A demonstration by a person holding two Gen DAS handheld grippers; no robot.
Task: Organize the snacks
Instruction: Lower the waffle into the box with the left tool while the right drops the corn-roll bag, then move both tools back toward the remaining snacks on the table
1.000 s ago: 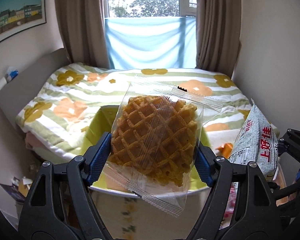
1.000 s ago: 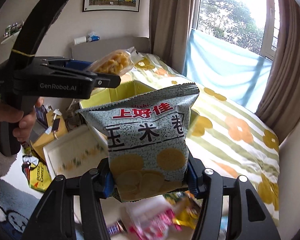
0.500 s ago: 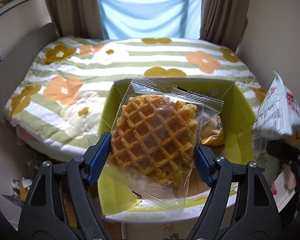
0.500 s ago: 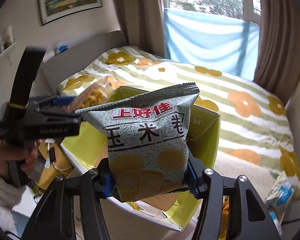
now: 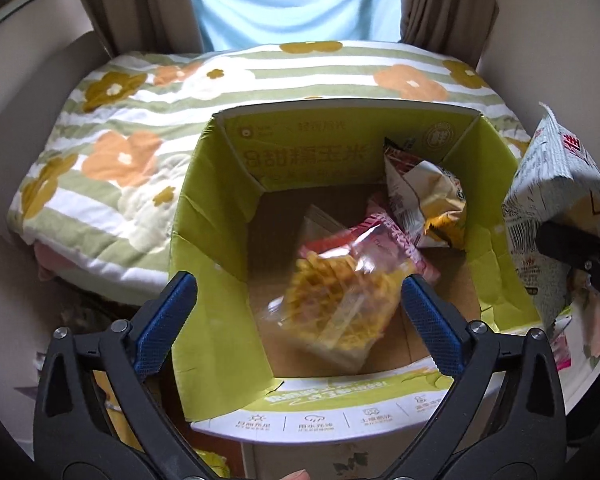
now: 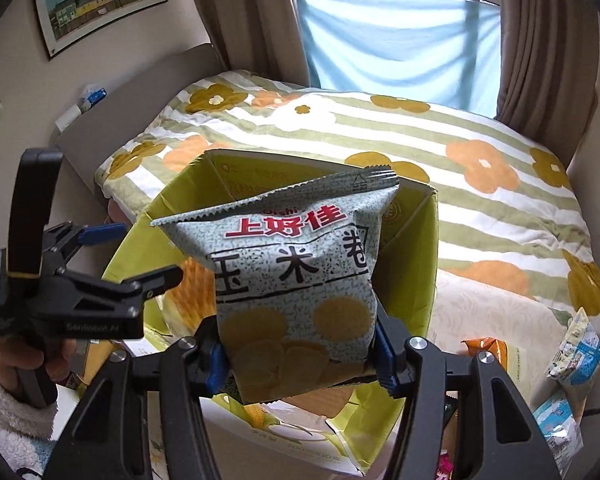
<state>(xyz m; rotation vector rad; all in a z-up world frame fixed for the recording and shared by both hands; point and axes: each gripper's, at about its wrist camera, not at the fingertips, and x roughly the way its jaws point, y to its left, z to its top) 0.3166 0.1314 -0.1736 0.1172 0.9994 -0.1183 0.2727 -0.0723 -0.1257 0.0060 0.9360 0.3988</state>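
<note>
My left gripper (image 5: pixel 298 286) hangs over an open cardboard box (image 5: pixel 212 240) with yellow-green inner walls, and its jaws are opening. The wrapped waffle packet (image 5: pixel 336 312) is blurred below the blue pads, free of them and dropping into the box. My right gripper (image 6: pixel 299 360) is shut on the lower part of a grey-green corn chip bag (image 6: pixel 296 280), held upright above the box (image 6: pixel 416 280). That bag (image 5: pixel 552 200) also shows at the right edge of the left wrist view. In the right wrist view the left gripper (image 6: pixel 144 252) stands open at the left.
Inside the box lie a pink packet (image 5: pixel 396 240) and a yellow-white snack bag (image 5: pixel 428 200). A bed with a flowered quilt (image 5: pixel 120 140) runs behind the box. More snack packets (image 6: pixel 576 356) lie at the right. A person's hand (image 6: pixel 40 364) grips the left handle.
The left jaws have spread and let go of the waffle packet, which now falls into the box. Both grippers have come down closer over the box; the right still holds the chip bag.
</note>
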